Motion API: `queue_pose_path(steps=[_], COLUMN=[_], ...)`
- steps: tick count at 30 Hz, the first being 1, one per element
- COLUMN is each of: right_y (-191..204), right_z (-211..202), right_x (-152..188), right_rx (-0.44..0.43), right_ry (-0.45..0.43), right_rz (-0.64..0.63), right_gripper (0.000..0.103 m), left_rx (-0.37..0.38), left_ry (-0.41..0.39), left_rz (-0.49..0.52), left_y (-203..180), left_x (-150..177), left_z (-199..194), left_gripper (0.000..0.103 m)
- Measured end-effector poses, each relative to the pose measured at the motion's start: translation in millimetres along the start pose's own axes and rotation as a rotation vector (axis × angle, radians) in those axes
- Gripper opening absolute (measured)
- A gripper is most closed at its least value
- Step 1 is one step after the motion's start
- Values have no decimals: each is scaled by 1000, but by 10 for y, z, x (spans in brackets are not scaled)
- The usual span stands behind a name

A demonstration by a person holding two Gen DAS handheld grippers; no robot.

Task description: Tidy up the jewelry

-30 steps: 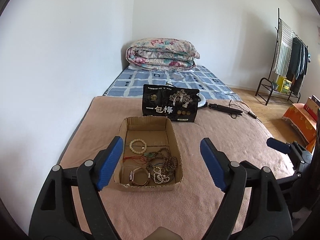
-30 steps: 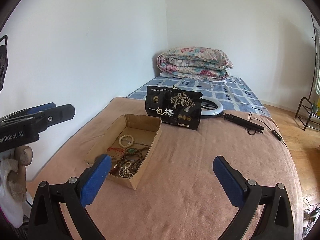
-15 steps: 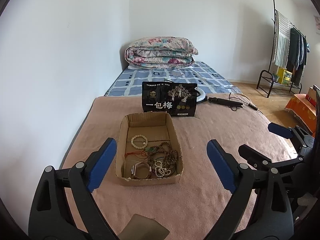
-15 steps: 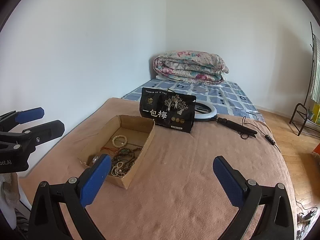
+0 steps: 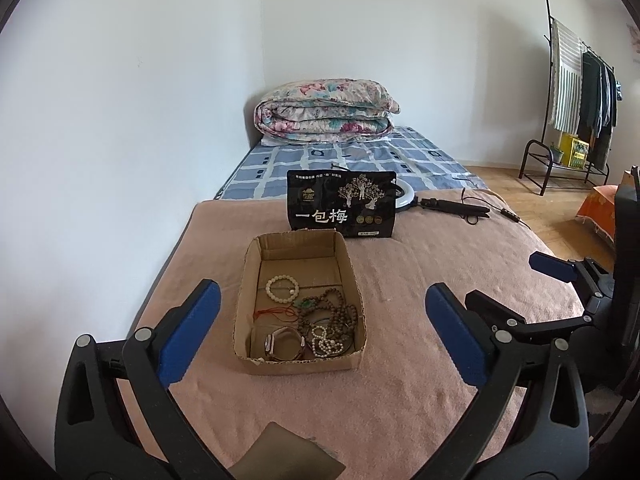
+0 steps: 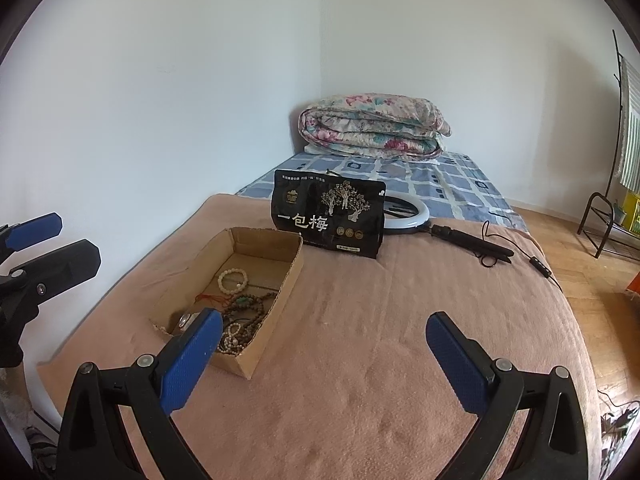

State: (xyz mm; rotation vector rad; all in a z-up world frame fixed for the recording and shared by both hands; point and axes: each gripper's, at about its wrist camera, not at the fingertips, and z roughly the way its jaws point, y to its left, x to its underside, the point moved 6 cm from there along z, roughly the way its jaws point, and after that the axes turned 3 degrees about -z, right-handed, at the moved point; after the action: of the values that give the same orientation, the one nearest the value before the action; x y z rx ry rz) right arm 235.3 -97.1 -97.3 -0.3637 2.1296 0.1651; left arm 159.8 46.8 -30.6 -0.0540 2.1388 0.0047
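Pink blanket [image 5: 420,280] covers the bed. Ahead of the left gripper [image 5: 320,332], whose empty jaws are opening, sits the cardboard box [image 5: 348,268] of jewelry [image 5: 320,320]. Beside it, the right gripper [image 6: 324,360] is wide apart and empty.

Pink-blanketed bed [image 5: 420,280] with cardboard box [image 5: 300,362], black pouch [image 5: 340,210], ring light [image 6: 416,216], folded quilt [image 5: 324,112].

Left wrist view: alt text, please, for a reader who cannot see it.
An open cardboard box of bead bracelets, necklaces and a watch sits on a pink blanket. The left claw frames it, jaws opening, nothing between them. A black pouch stands behind.
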Motion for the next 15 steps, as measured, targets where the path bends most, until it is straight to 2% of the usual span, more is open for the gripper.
queue_pose_path(steps=[15], right_y=[-41], right_z=[15], right_x=[11], right_rx=[13], right_ry=[5], right_rz=[10], right_gripper=[103], left_rx=[-2], left_ry=[-1], left_rz=[-3], left_y=[13], left_x=[15], left_z=[7], left_gripper=[103])
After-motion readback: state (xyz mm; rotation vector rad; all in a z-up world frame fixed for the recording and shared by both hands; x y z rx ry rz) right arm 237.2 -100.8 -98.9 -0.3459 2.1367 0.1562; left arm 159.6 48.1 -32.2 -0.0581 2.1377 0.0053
